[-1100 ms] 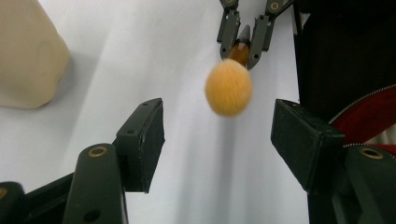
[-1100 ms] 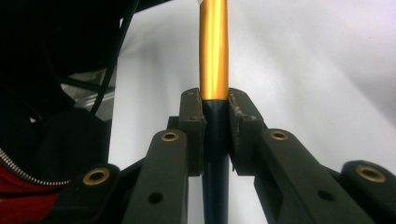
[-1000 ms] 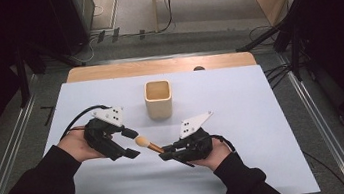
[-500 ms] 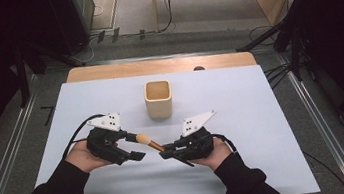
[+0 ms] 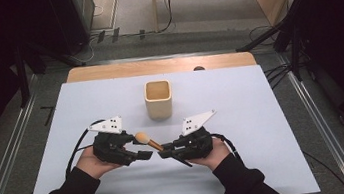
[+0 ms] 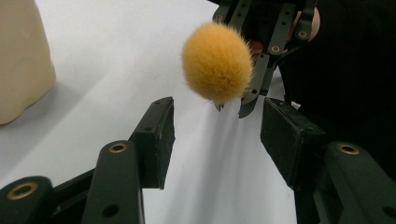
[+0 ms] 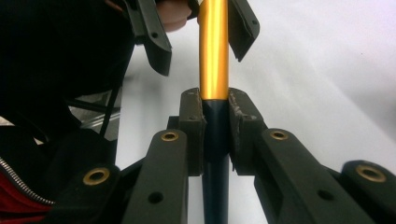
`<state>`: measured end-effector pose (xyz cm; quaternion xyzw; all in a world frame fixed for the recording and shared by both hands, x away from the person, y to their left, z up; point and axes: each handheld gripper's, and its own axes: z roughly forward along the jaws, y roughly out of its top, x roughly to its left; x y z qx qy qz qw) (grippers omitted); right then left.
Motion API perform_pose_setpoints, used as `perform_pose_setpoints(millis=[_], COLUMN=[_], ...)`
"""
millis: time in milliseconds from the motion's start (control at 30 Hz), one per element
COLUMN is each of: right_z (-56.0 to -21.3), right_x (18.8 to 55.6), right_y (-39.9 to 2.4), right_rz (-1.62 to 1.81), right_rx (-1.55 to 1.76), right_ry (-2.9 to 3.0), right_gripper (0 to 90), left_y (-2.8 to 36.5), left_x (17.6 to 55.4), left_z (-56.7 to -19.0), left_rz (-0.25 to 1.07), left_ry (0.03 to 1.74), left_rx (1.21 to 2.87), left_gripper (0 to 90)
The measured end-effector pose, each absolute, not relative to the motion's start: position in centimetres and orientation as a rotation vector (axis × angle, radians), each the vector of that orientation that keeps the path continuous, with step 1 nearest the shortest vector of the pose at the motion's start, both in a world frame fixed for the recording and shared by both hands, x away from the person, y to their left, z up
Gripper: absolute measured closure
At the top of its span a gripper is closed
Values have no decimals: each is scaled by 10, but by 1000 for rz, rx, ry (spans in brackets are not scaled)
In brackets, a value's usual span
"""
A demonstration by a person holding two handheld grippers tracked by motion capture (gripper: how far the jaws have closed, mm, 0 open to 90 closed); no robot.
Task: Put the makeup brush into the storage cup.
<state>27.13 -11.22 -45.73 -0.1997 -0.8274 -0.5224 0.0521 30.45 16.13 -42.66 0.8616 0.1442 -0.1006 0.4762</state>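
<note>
A makeup brush [image 5: 147,141] with a fluffy orange head [image 6: 217,63], a gold ferrule [image 7: 214,51] and a dark handle hangs just above the white table. My right gripper [image 5: 166,151] is shut on the dark handle [image 7: 215,116], just below the ferrule. My left gripper [image 5: 138,145] is open. Its two pads [image 6: 156,135] stand on either side of the brush head and a little short of it, touching nothing [image 6: 217,123]. In the right gripper view the left gripper's fingers [image 7: 156,39] flank the far end of the brush.
A cream square cup [image 5: 158,98] stands upright behind the grippers at the table's middle, and its side is at the left edge of the left gripper view [image 6: 18,60]. The white mat [image 5: 263,115] lies bare to the right and left. A wooden strip [image 5: 106,73] runs along the far edge.
My left gripper has shifted slightly toward the right one, so its open jaws now reach the brush head. The right gripper has kept its hold and barely moved.
</note>
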Motion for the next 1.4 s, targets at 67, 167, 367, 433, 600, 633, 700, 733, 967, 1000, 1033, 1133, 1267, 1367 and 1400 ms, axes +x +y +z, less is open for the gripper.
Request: perform_pose_setpoints(millis=[67,167,367,433,600,633,700,733,967,1000,1033,1133,1267,1367,1400], right_z=[-457,-457,-458,-458,-459,-459,-459,-459,-458,-458,-459,-459,-459,-459,-459], right_x=[272,271,272,273,273,273,273,273,273,273,273,273,273,273,273], right_y=[-112,-113,-113,-113,-112,-112,-112,-112,-112,-113,-112,-112,-112,-111,-111], right_rz=[-1587,-1591,-1608,-1622,-1619,-1618,-1622,-1624,-1634,-1637,-1636,-1639,-1635,-1635,-1640], right_rx=[-603,-611,-610,-611,-614,-615,-615,-613,-605,-606,-605,-608,-611,-620,-622], right_ry=[-2515,-2511,-2492,-2485,-2483,-2476,-2476,-2470,-2468,-2467,-2466,-2460,-2455,-2450,-2445], right_gripper=[789,789,789,789,789,789,789,789,789,789,789,789,789,789,789], left_y=[163,164,164,163,161,161,160,160,159,159,160,160,159,159,160], left_x=[304,303,300,298,295,295,294,294,293,293,293,294,294,293,294], left_z=[-428,-429,-431,-432,-434,-434,-434,-434,-436,-436,-436,-436,-437,-438,-438], left_rz=[-246,-245,-250,-242,-256,-249,-235,-239,-246,-252,-259,-280,-282,-284,-288], left_ry=[370,387,413,414,431,436,445,449,464,474,478,483,489,502,502], left_rx=[2075,2044,2002,1985,1947,1947,1935,1927,1908,1898,1886,1876,1872,1856,1854], left_gripper=[475,479,483,487,535,542,568,576,629,634,640,671,695,704,715])
